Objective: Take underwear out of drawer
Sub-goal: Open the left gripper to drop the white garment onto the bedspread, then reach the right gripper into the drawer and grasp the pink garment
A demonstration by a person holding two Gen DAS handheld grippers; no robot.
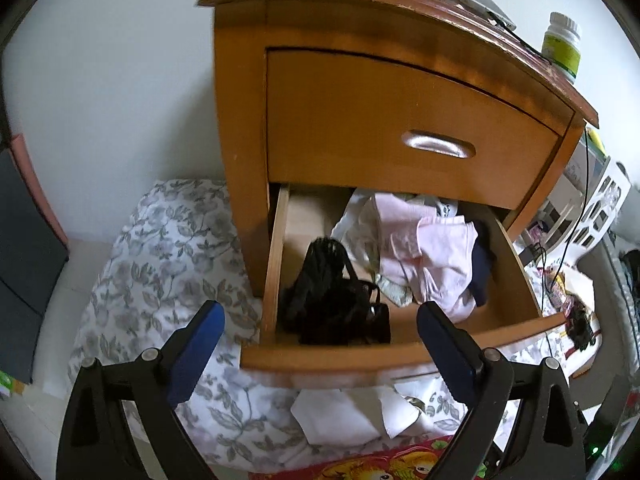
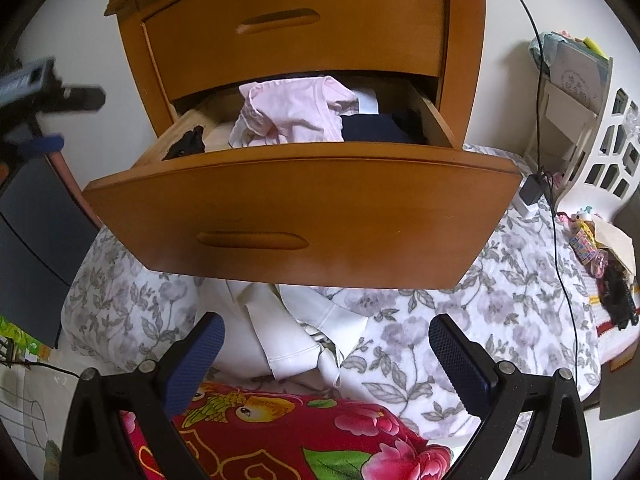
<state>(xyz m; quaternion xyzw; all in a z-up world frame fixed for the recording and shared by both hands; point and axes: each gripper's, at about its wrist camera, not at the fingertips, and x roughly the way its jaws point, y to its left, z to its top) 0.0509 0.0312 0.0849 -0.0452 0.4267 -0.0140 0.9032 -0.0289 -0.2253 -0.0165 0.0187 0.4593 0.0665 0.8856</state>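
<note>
Left tongs (image 1: 320, 332) hang wide and empty above the pulled-out drawer (image 1: 360, 356), lined up over black underwear (image 1: 332, 304) at its near left. Right tongs (image 2: 326, 346) gape, empty, over white garments (image 2: 288, 332) on the bedspread (image 2: 460, 320) below.

Lower drawer (image 1: 400, 354) of the orange-brown wooden nightstand is pulled out, curved front, recessed handle. Inside, left: black lacy underwear (image 1: 336, 300), crumpled in a heap on the drawer floor against the front panel. Middle: pale pink cotton garment (image 1: 432, 256), rumpled, piled highest. Right, touching it: dark navy fabric piece (image 1: 482, 268). White cloth behind the pink one.
</note>
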